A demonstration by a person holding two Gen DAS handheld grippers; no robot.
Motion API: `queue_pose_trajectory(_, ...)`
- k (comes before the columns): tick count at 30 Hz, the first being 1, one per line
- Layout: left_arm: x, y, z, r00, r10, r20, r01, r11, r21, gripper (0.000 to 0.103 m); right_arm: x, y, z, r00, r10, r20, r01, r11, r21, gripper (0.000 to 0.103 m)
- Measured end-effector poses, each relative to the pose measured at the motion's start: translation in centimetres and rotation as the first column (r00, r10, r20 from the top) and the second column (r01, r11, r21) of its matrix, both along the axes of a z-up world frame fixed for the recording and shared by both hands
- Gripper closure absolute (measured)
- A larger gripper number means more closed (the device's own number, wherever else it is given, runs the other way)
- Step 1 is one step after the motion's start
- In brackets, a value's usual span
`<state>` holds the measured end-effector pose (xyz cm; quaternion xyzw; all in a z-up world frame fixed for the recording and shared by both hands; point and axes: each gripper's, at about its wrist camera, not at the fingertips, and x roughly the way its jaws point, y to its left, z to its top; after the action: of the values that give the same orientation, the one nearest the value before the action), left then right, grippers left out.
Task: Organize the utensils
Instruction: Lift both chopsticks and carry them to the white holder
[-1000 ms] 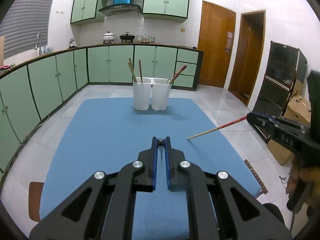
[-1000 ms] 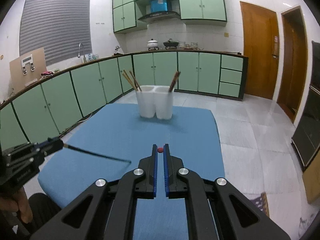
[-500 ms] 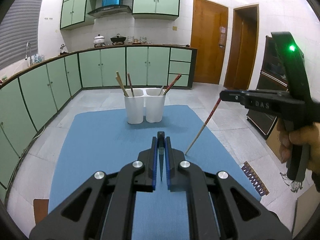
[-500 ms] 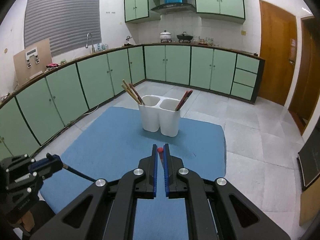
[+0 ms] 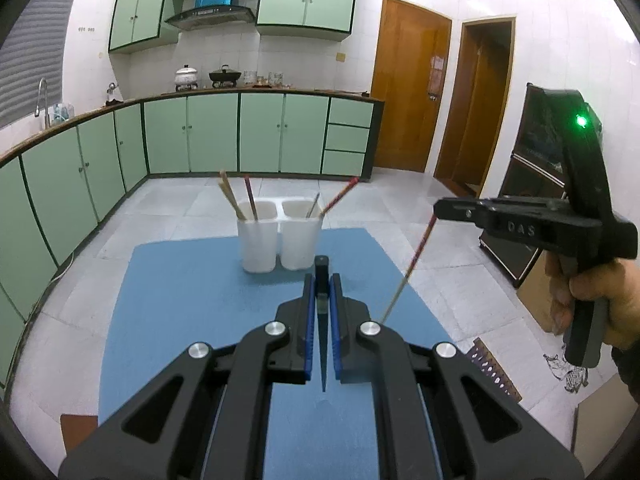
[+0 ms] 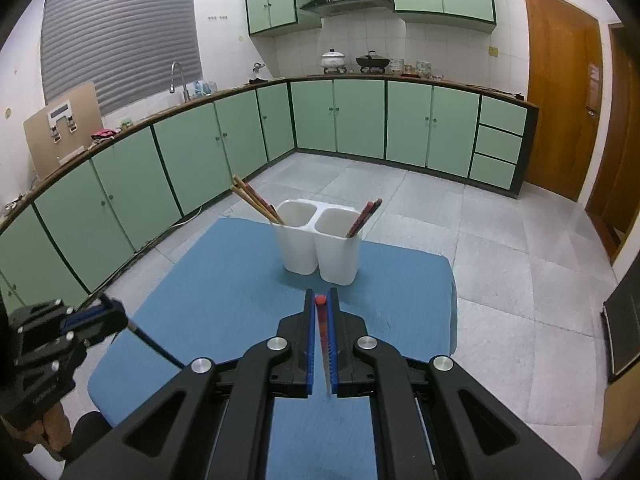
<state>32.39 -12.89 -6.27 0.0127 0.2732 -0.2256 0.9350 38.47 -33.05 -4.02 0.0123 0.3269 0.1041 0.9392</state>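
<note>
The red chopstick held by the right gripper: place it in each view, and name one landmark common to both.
Left wrist view: red chopstick hangs at right of centre from the right gripper, tip pointing down toward the blue mat.
Right wrist view: red chopstick at bottom centre, clamped between the blue pads.
Shared landmark: white two-cup utensil holder on the mat.

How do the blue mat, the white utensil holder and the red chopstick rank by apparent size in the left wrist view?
1. blue mat
2. white utensil holder
3. red chopstick, long but thinnest; held nearer the camera, so its length is unsure.
</note>
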Motion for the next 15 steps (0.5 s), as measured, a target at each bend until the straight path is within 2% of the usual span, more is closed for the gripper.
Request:
queue_pose_trajectory(11,2.7,1.3,3.7,1.000,-0.005,0.007,0.005,1.000,-0.008,0.097,-0.2,0.3,3.4,1.000,0.012,0.020,-0.012,1.000,-0.018,0.098)
queue_pose_trajectory(15,3.8,1.3,5.7,0.999,-0.007,0.036,0.007,1.000,0.004,0.097,0.2,0.4,4.8,1.000,0.014,0.023,-0.014,1.000,-0.014,0.098)
